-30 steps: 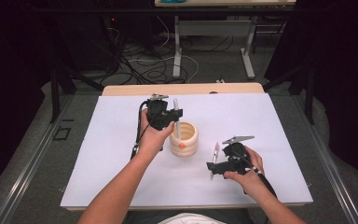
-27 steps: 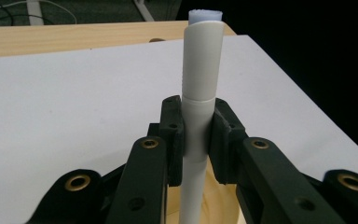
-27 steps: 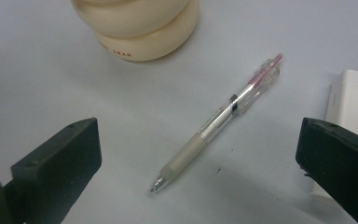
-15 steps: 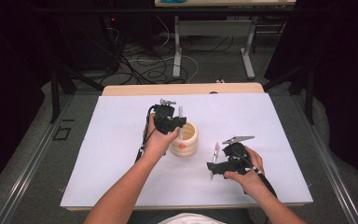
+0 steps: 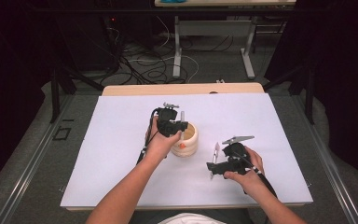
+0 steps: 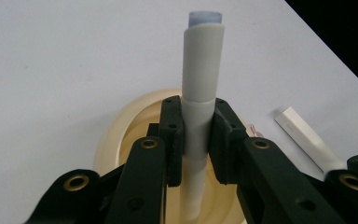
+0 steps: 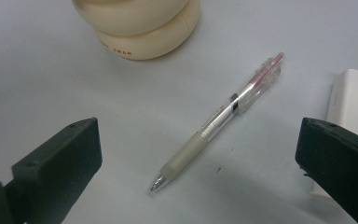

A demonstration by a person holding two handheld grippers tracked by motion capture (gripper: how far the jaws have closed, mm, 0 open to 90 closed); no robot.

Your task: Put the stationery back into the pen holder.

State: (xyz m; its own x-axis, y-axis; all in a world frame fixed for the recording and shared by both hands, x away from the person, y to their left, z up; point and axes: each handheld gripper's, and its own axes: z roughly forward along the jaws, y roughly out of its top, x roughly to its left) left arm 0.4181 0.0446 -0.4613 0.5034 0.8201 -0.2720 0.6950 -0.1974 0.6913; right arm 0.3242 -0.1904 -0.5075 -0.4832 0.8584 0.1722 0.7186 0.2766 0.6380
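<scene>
A cream ribbed cup (image 5: 186, 142) stands mid-table on the white sheet (image 5: 112, 154). My left gripper (image 5: 173, 125) hangs over its near-left rim, shut on a white marker (image 5: 182, 116) held upright. In the left gripper view, the jaws of the left gripper (image 6: 198, 116) clamp the marker (image 6: 202, 70) at mid-length, and its lower end dips inside the cup (image 6: 121, 135). My right gripper (image 5: 216, 163) rests low to the right of the cup, open. Its jaws (image 7: 198, 140) stand wide apart on either side of a clear pen (image 7: 214, 126) with a grey grip, lying on the sheet.
A white flat block (image 7: 354, 107) lies just right of the pen, also seen as a block (image 6: 303, 135) beyond the cup. The cup (image 7: 140, 28) is just beyond the pen. The table's wooden far edge (image 5: 182, 88) borders the sheet; cables and table legs lie on the floor behind.
My left gripper has carried the marker to the right, from beside the cup to over it, and lowered its end into the cup. The right gripper has stayed put.
</scene>
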